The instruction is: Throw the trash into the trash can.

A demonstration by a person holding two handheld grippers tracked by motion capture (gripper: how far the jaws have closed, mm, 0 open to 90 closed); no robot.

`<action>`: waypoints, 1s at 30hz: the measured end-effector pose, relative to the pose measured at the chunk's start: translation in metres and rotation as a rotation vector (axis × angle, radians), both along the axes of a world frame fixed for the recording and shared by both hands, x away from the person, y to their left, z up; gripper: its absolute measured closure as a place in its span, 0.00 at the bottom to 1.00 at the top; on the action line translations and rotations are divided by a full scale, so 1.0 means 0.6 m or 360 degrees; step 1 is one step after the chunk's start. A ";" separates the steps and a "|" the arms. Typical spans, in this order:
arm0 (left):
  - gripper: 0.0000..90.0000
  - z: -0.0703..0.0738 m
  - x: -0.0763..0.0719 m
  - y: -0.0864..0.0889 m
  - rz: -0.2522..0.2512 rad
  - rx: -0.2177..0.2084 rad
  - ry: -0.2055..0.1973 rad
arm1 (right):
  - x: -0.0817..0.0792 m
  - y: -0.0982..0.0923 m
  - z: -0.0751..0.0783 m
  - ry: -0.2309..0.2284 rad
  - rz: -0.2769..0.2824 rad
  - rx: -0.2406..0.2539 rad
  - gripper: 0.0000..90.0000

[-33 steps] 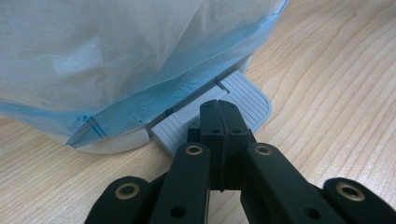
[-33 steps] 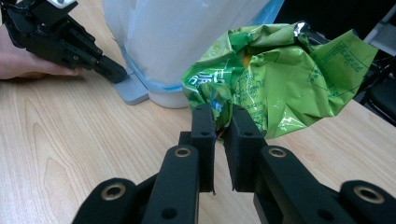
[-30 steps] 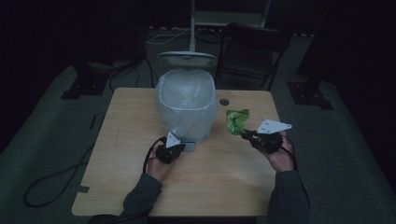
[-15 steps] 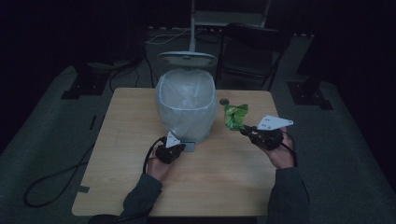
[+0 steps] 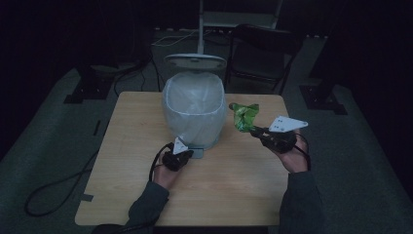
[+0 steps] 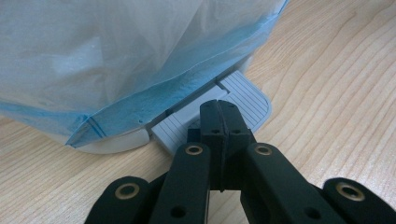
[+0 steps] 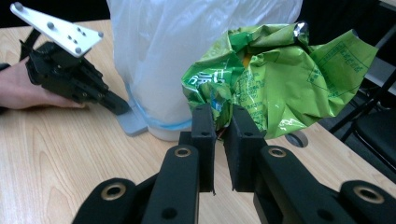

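A pedal bin [image 5: 195, 109] lined with a pale plastic bag stands on the wooden table [image 5: 126, 146], its lid raised. My left gripper [image 5: 187, 154] is shut, its tips pressing down on the bin's grey foot pedal [image 6: 243, 95]. My right gripper [image 5: 254, 130] is shut on a crumpled green wrapper [image 5: 244, 116], held in the air to the right of the bin, near its rim height. In the right gripper view the green wrapper [image 7: 280, 79] bulges above my jaws, with the bag-lined bin [image 7: 177, 56] behind it and the left gripper [image 7: 116, 106] at the pedal.
A dark chair [image 5: 265, 53] and a lamp stand [image 5: 200, 29] sit behind the table. Cables [image 5: 53, 195] lie on the floor at the left. A small round dark object [image 7: 297, 138] lies on the table near the bin's right side.
My right gripper has lifted the green wrapper off the table and carried it upward beside the bin. The left gripper has stayed on the pedal.
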State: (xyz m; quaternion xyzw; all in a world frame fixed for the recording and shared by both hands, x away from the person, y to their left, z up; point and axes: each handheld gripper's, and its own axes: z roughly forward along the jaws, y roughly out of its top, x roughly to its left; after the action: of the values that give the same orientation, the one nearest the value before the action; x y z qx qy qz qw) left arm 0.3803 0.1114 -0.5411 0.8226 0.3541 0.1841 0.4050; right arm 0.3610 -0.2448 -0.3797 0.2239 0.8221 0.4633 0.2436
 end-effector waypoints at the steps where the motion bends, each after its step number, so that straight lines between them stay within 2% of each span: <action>1: 1.00 0.000 0.000 0.000 0.0000 0.0000 0.0000 | 0.000 0.000 0.002 -0.0003 0.0001 0.0004 0.91; 30: 1.00 0.000 0.000 0.000 0.0000 -0.0002 0.0004 | 0.005 0.025 0.055 -0.0114 0.0051 0.0019 0.91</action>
State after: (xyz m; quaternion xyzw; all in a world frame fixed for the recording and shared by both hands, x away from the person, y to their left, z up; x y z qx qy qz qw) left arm 0.3804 0.1116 -0.5411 0.8227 0.3547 0.1828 0.4050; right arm 0.3637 -0.2299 -0.3467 0.1953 0.8135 0.4800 0.2641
